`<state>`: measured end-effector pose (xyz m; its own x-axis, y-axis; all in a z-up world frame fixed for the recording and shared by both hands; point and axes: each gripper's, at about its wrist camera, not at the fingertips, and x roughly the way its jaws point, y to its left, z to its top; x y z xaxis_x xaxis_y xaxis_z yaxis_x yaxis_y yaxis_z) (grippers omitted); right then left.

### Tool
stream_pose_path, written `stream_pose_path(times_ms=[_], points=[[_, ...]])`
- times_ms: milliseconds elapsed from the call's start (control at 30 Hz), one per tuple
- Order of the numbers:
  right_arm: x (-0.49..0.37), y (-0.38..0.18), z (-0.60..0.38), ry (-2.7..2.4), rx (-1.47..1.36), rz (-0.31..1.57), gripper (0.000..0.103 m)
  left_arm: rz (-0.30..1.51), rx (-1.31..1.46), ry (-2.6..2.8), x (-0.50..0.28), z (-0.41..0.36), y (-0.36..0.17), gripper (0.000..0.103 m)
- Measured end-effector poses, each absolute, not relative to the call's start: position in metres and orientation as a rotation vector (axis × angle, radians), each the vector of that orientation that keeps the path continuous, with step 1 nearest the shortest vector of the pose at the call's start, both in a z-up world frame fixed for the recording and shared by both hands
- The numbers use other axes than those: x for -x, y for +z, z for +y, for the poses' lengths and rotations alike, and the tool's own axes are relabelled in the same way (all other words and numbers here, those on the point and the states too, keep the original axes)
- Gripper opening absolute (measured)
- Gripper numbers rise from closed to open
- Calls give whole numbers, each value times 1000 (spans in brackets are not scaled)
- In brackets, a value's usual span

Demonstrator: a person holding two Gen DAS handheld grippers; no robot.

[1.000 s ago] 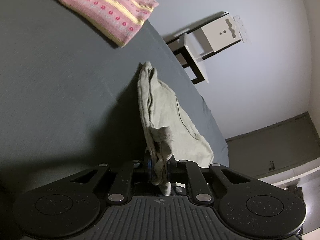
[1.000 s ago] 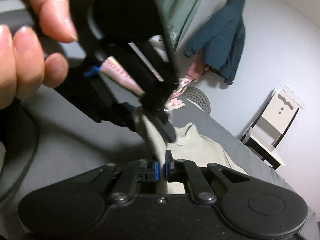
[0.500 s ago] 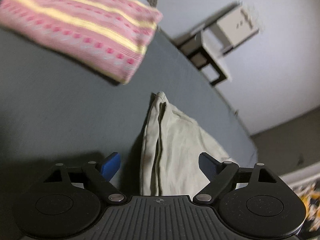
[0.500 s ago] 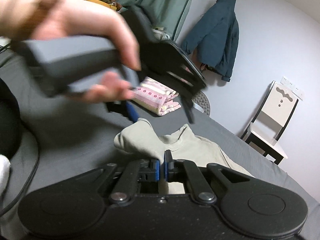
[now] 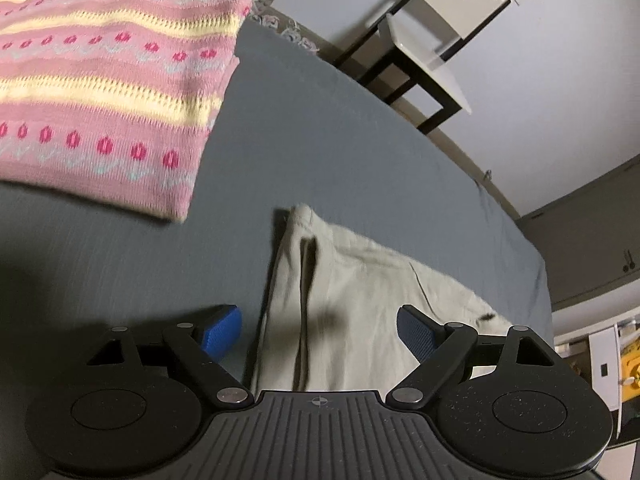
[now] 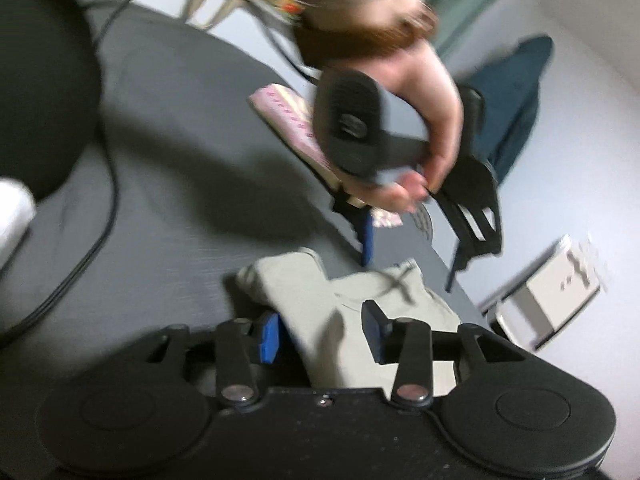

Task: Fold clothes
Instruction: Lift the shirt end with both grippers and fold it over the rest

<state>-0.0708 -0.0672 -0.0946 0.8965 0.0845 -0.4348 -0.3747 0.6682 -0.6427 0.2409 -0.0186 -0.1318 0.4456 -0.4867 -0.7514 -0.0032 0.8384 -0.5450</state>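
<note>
A: Garment location?
B: Beige shirt lies on the grey bed, folded lengthwise, one long crease running away from the left camera. Its near end is cut off behind the tool body in both views.

A: Left tool?
B: Spread wide, blue pads on either side of the shirt, pinching nothing. Whether the pads touch the cloth cannot be told.

A: Right tool?
B: Also spread, fingers apart over the shirt's near edge, nothing pinched. The picture is blurred, so contact with the fabric is unclear.

A: Anything else on the bed?
B: Pink striped sweater, folded, well apart from the shirt; its left side runs out of frame. The right view shows a hand gripping the left tool's handle, a black cable along the bed, and a white chair beside it, all smeared.
</note>
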Motion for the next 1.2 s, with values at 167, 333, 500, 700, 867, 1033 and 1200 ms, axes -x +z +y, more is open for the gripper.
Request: stream_pose_path(times_ms=[167,333,500,700,867,1033,1200], points=[[73,-104,-60,285,832,368,39,1051,442,-304,-250,-24,-132,51],[69,-95,-68,314,737,386,16,1030,472,-293,-257,-19,-133,17],[64,-64,-89,295,543,405,7,1012,469,-284,-255,-24,-131,8],[69,-17,-156,226,64,429,7,1035,323,-334,-267,-56,-96,8],[90,6,-231,134,-315,413,7,1033,208,-431,-276,-114,-55,8],[122,5,-298,-19,-628,376,7,1017,199,-531,-273,-174,-33,8],[155,-24,-347,-184,-835,391,7,1057,186,-580,-263,-233,-50,8]])
